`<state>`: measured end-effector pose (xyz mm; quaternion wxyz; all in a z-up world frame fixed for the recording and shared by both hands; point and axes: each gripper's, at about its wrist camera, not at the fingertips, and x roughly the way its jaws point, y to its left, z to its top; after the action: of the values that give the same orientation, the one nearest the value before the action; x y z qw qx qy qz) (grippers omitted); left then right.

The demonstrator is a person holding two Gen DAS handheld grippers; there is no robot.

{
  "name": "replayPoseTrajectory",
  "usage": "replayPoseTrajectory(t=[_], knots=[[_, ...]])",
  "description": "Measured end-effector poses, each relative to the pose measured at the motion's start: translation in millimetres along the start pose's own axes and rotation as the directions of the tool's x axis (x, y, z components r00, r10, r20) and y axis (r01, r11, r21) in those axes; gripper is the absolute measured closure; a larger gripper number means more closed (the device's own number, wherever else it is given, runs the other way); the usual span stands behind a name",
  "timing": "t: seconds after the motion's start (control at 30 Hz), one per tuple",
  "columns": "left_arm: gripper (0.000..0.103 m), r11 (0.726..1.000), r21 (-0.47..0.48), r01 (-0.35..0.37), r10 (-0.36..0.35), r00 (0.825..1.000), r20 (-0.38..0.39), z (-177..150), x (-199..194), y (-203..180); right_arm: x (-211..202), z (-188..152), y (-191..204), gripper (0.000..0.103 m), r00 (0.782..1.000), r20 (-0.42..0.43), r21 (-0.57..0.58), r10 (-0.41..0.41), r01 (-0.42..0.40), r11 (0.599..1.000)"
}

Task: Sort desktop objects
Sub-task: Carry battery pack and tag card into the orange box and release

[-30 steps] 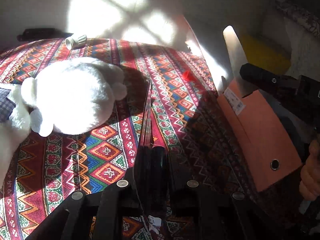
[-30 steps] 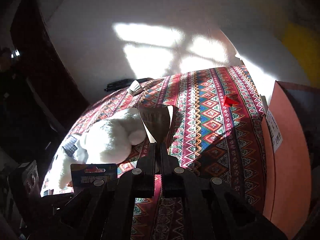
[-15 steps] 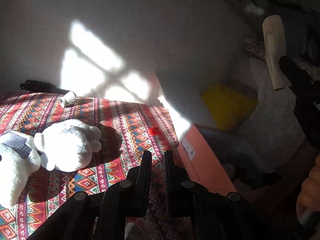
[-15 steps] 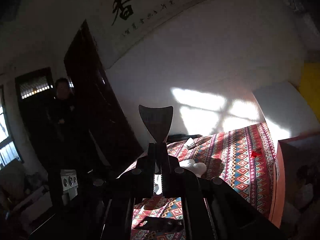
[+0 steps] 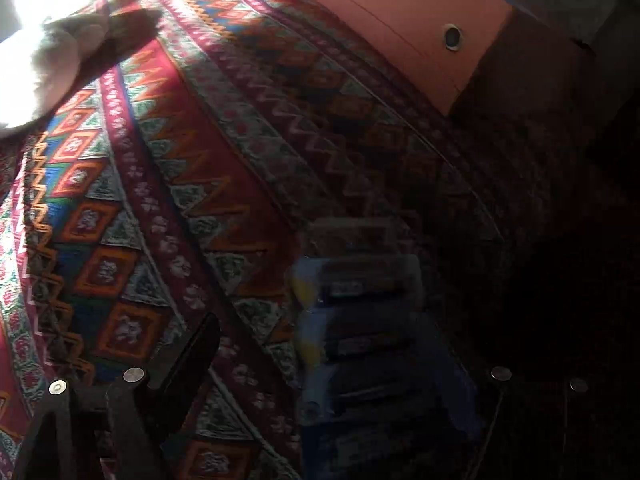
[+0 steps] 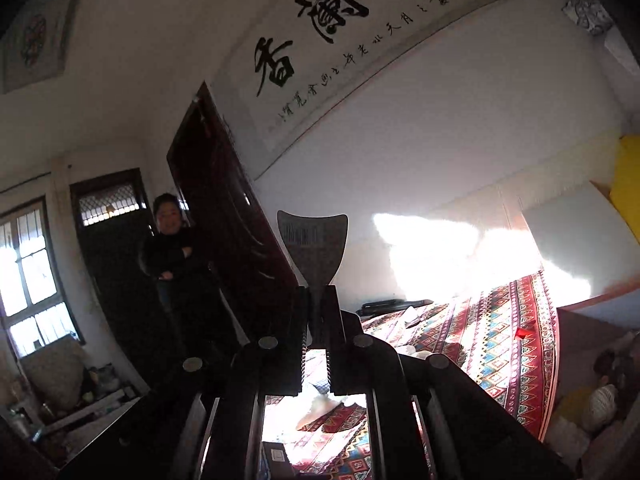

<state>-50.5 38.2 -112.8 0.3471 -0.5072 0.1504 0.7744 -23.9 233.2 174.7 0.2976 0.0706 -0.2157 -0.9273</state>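
Note:
In the left wrist view my left gripper (image 5: 348, 336) is open wide, low over the patterned cloth (image 5: 192, 168). A blurred blue battery pack (image 5: 360, 312) shows between its spread fingers (image 5: 196, 344), in shadow. I cannot tell whether it touches them. My right gripper (image 6: 318, 292) is raised and points at the wall. It is shut on the stem of a flat, fan-shaped piece with a barcode (image 6: 314, 246). A small red object (image 6: 520, 333) lies on the cloth near the orange box (image 6: 576, 336).
The orange box (image 5: 400, 12) stands at the cloth's right edge. A white plush toy (image 5: 48, 52) lies at the upper left in the left wrist view. A person (image 6: 172, 248) stands in a doorway. A black item (image 6: 392, 304) lies at the table's back.
The left wrist view has dropped from the room down onto the cloth. The left jaws have gone from nearly shut to wide open, with the battery pack between them. The right gripper has tilted a little higher.

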Motion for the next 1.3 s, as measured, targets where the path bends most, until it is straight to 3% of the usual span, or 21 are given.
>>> replayPoseTrajectory(t=[0.07,0.17,0.23,0.3,0.4,0.47,0.5,0.53,0.6,0.67,0.77,0.8,0.9,0.93,0.97,1.0,1.1,1.13,1.2,1.27,1.3], knots=[[0.010,0.994,0.073,-0.076,0.079,0.996,-0.037,-12,25,-25,-3,2,-4,0.095,1.000,0.003,0.010,-0.001,0.001,1.000],[0.000,0.955,0.103,-0.280,0.275,0.960,0.055,-23,45,-55,-5,4,-5,0.095,1.000,0.000,0.017,-0.003,0.003,1.000],[0.007,0.948,0.072,-0.309,0.301,0.948,0.103,-27,41,-65,-5,4,-3,0.094,1.000,0.002,0.012,-0.005,0.005,1.000],[0.036,0.953,0.031,-0.302,0.295,0.945,0.140,-30,29,-67,-5,3,2,0.094,1.000,0.005,-0.003,-0.009,0.009,1.000],[0.037,0.954,-0.035,-0.297,0.298,0.935,0.193,-32,8,-68,-7,3,8,0.094,1.000,0.020,-0.015,0.000,0.000,1.000],[0.037,0.955,-0.071,-0.286,0.295,0.929,0.222,-30,-6,-63,-6,1,5,0.094,0.988,0.029,0.051,0.150,-0.151,0.987],[0.037,0.956,-0.088,-0.282,0.295,0.925,0.240,-29,-15,-61,-5,0,2,0.094,0.969,0.038,0.095,0.245,-0.248,0.964],[0.037,0.956,-0.101,-0.276,0.293,0.921,0.257,-27,-23,-58,-3,-1,-1,0.094,0.940,0.051,0.137,0.338,-0.341,0.930],[0.037,0.954,-0.128,-0.271,0.298,0.909,0.291,-25,-36,-49,-1,-4,-6,0.094,0.856,0.088,0.216,0.510,-0.516,0.829],[0.036,0.950,-0.159,-0.268,0.307,0.896,0.320,-23,-50,-39,2,-6,-12,0.094,0.740,0.141,0.284,0.658,-0.667,0.689],[0.036,0.945,-0.219,-0.241,0.307,0.886,0.349,-21,-68,-23,6,-9,-20,0.094,0.519,0.240,0.359,0.820,-0.833,0.422],[0.036,0.944,-0.237,-0.231,0.306,0.883,0.357,-21,-73,-17,6,-10,-20,0.094,0.499,0.245,0.358,0.831,-0.843,0.401],[0.036,0.937,-0.272,-0.219,0.314,0.868,0.384,-17,-90,-7,-3,-7,-5,0.094,0.650,0.141,0.254,0.747,-0.753,0.607],[0.036,0.935,-0.282,-0.215,0.317,0.863,0.392,-15,-95,-2,-4,-8,-3,0.094,0.639,0.137,0.246,0.757,-0.762,0.599],[0.036,0.933,-0.294,-0.206,0.316,0.859,0.402,-14,-101,0,-2,-10,-5,0.094,0.573,0.167,0.269,0.803,-0.810,0.522],[0.036,0.933,-0.304,-0.190,0.309,0.856,0.414,-11,-105,4,-1,-11,-6,0.094,0.546,0.181,0.275,0.818,-0.827,0.491],[0.036,0.940,-0.312,-0.139,0.276,0.846,0.456,4,-123,8,-5,-11,-7,0.094,0.567,0.165,0.253,0.807,-0.815,0.521],[0.036,0.944,-0.303,-0.130,0.268,0.838,0.476,11,-129,5,-9,-10,-8,0.094,0.605,0.154,0.241,0.781,-0.790,0.564],[0.036,0.957,-0.268,-0.114,0.243,0.819,0.519,30,-142,-3,-22,-4,-13,0.093,0.733,0.125,0.202,0.669,-0.679,0.706],[0.036,0.972,-0.222,-0.081,0.196,0.802,0.565,54,-152,-14,-40,3,-17,0.092,0.913,0.084,0.116,0.399,-0.406,0.906],[0.036,0.979,-0.196,-0.054,0.161,0.795,0.584,68,-155,-21,-51,5,-22,0.091,0.966,0.087,0.085,0.245,-0.252,0.964]])
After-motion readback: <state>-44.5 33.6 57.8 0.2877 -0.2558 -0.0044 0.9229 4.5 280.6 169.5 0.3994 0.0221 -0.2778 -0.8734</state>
